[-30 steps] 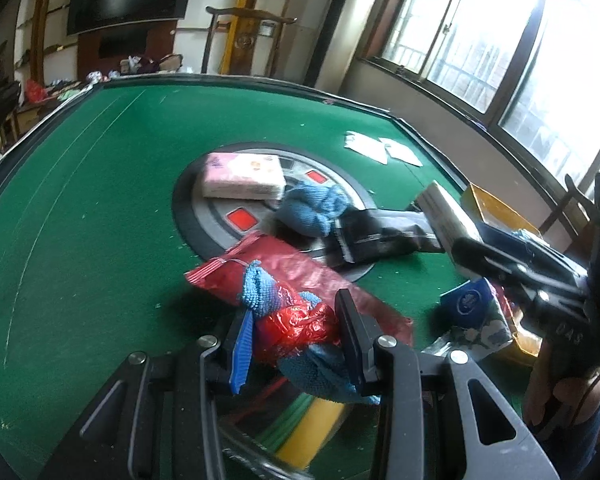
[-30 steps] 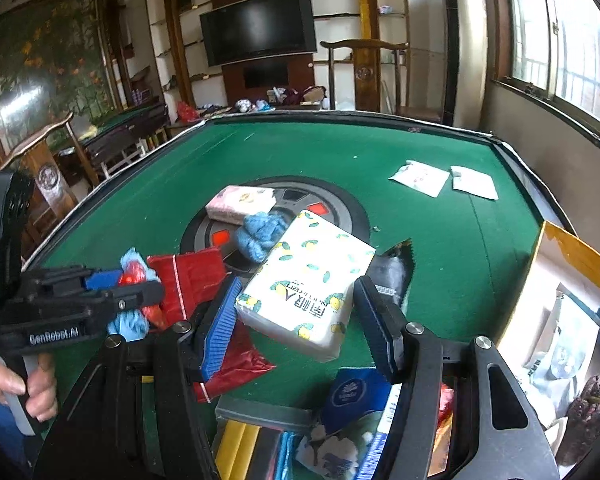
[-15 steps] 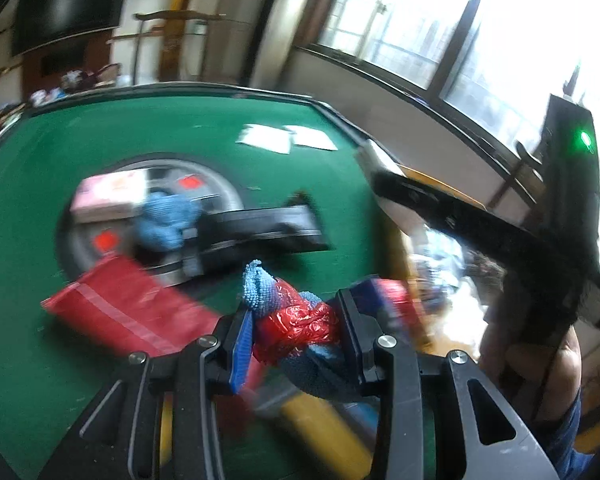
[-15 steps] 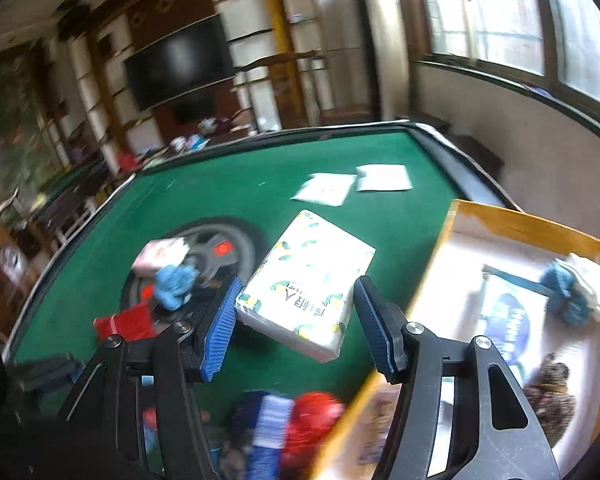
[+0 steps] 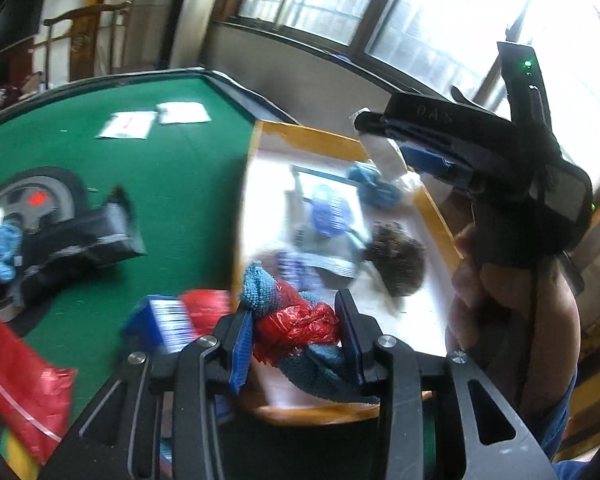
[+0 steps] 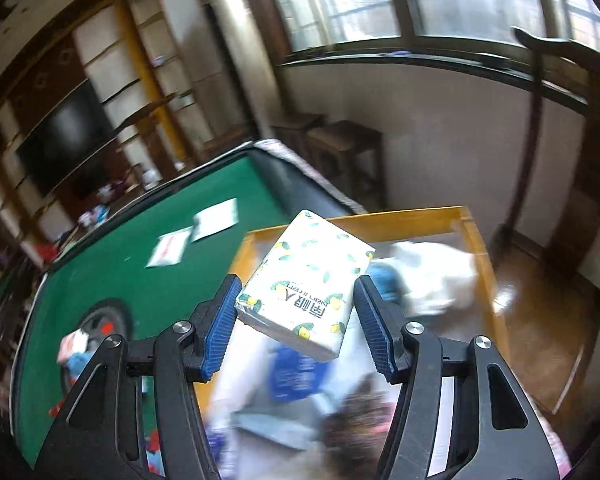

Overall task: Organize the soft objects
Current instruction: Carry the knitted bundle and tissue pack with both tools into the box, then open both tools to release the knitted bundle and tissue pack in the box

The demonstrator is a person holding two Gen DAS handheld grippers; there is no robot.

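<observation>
My left gripper [image 5: 296, 344] is shut on a soft bundle of blue knit cloth and crumpled red plastic [image 5: 296, 320], held over the near rim of the yellow-edged tray [image 5: 312, 140]. My right gripper [image 6: 296, 312] is shut on a white tissue pack with lemon print [image 6: 308, 284], carried above the same tray [image 6: 380, 220]. In the left wrist view the right gripper [image 5: 420, 152] hangs over the tray's far side, held by a person's hand [image 5: 512, 292]. Inside the tray lie a blue-printed tissue pack [image 5: 332, 216], a blue knit piece [image 5: 374, 188] and a brown fuzzy thing [image 5: 396, 256].
On the green felt table [image 5: 180, 184] lie a black pouch [image 5: 80, 240], a blue knit cloth [image 5: 0, 248], a red bag [image 5: 16, 384], a blue pack [image 5: 160, 320] and two white papers [image 5: 156, 120]. A window wall stands behind the tray.
Both grippers have swung right from the table's middle to over the tray, each still gripping its load. The right gripper has also rolled, tilting its view.
</observation>
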